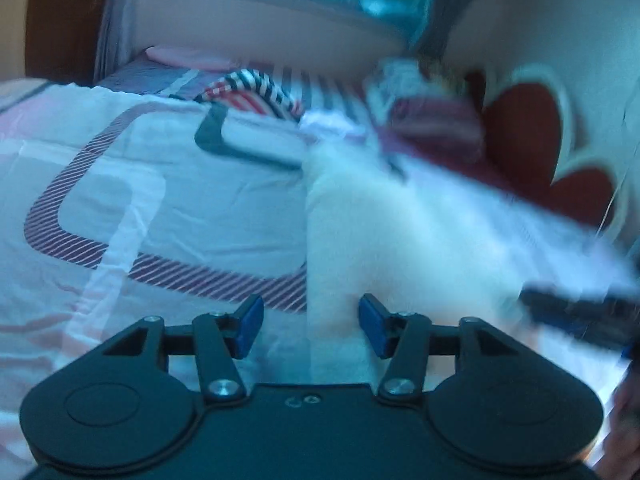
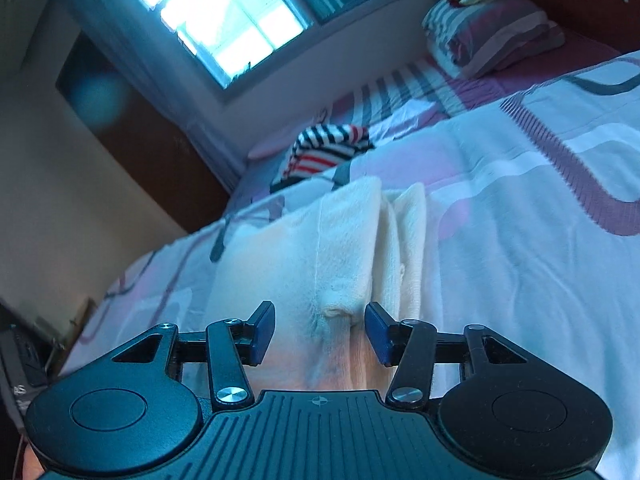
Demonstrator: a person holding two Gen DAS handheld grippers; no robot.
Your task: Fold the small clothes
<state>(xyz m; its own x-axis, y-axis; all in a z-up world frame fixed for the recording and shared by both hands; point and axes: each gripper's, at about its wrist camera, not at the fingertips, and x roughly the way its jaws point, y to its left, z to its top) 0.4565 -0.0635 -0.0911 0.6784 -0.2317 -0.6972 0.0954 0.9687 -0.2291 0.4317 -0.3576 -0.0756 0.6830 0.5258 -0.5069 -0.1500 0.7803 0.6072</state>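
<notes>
Mid-fold: cream garment (image 2: pixel 352 240) lies folded lengthwise on the bed (image 2: pixel 520 200) near its front edge, left claw (image 1: pixel 311 326) and right claw (image 2: pixel 320 332) both apart, gripping nothing; next likely regrasp the near end.

No legible text, brand, number or label appears in either view. Faint marks on a dark object (image 2: pixel 20 390) at the near left edge are too blurred to read.
</notes>
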